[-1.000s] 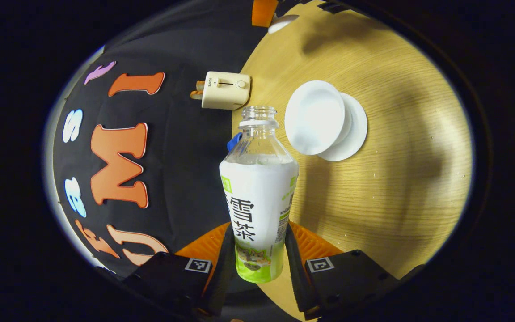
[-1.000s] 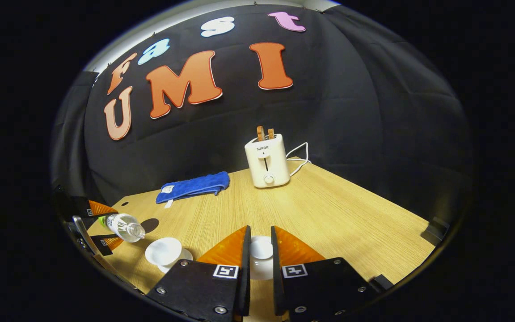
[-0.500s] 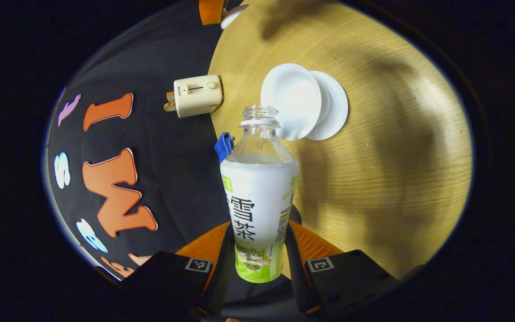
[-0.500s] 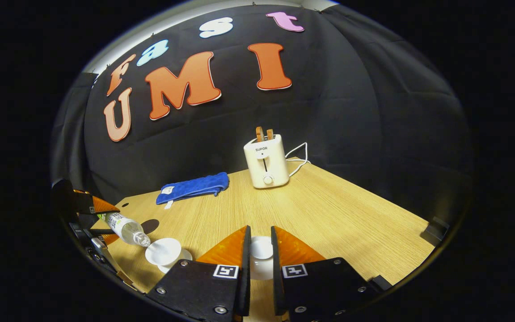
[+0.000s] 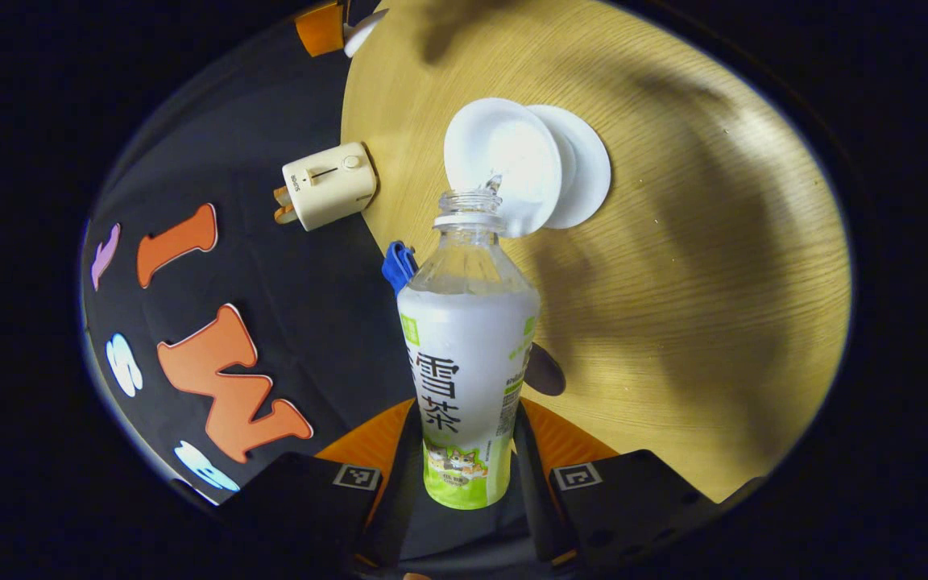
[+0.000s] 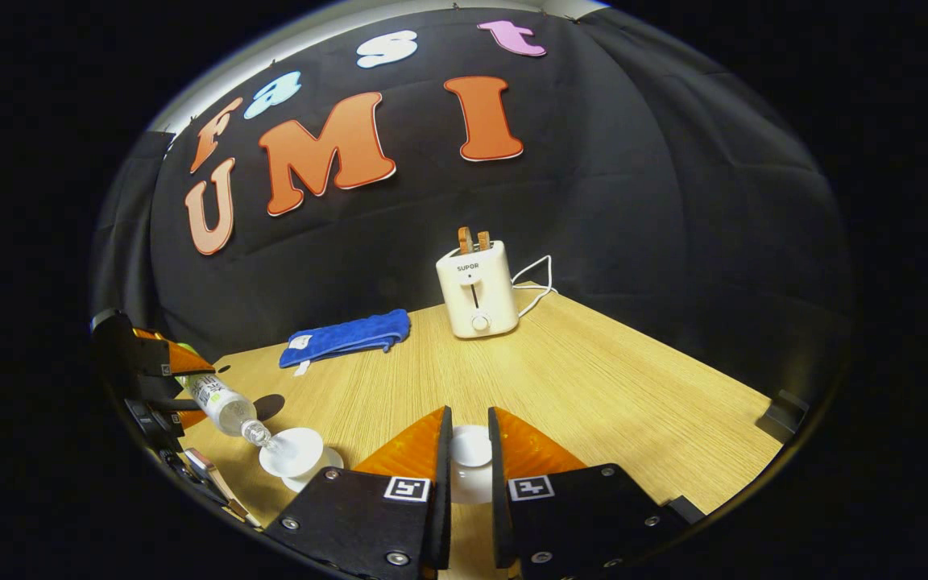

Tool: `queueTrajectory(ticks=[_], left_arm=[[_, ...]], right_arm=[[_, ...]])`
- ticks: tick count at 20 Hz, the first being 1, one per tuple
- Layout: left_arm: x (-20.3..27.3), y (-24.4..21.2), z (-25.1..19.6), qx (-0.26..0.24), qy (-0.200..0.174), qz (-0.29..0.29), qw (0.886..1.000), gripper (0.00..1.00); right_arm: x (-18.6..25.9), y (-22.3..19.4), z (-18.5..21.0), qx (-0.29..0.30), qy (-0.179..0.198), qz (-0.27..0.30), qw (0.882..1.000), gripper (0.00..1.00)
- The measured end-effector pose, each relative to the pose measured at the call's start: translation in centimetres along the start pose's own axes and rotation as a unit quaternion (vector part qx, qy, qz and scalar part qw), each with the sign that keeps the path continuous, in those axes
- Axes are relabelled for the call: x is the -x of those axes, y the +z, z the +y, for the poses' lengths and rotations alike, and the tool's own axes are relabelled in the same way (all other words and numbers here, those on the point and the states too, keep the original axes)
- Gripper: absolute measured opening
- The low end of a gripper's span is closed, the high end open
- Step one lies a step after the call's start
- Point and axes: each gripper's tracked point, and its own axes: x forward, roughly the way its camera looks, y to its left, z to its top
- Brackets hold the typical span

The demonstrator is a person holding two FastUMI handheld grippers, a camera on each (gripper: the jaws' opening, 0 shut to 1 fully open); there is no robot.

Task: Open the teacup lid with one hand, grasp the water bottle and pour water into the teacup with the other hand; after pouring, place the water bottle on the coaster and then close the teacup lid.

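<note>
Over the last second you've tipped the water bottle (image 5: pixel 468 354), clamped in your left gripper (image 5: pixel 464 483) fingers, until its mouth reaches the teacup (image 5: pixel 503 165) rim and water starts running, while your right gripper (image 6: pixel 468 483) fingers pinch the lid (image 6: pixel 470 447) clear beside the teacup.

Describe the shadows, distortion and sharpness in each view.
Left gripper view: broad soft shadows band the table; the bottle is sharp. Right gripper view: even light, fisheye bowing the table's edges, toaster crisp, the near lid slightly soft.
</note>
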Motion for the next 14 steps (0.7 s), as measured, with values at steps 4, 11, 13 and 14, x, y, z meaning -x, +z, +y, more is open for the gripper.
queueTrajectory(ticks=[4, 11, 13, 14], left_arm=[[0.8, 0.6, 0.7, -0.037, -0.002, -0.002, 0.999, 0.63], [0.6, 0.7, 1.4, -0.034, -0.009, -0.007, 0.999, 0.63], [0.8, 1.1, 0.8, -0.010, -0.016, -0.016, 1.000, 0.63], [0.8, 1.2, 0.4, 0.012, -0.021, -0.023, 0.999, 0.60]], right_arm=[[0.0, 0.0, -0.1, -0.001, 0.000, 0.000, 1.000, 0.21], [0.0, 0.1, -0.6, -0.006, -0.003, 0.001, 1.000, 0.21], [0.1, 0.1, -0.7, -0.009, -0.003, 0.000, 1.000, 0.21], [0.0, 0.1, -0.9, -0.010, -0.003, 0.000, 1.000, 0.21]])
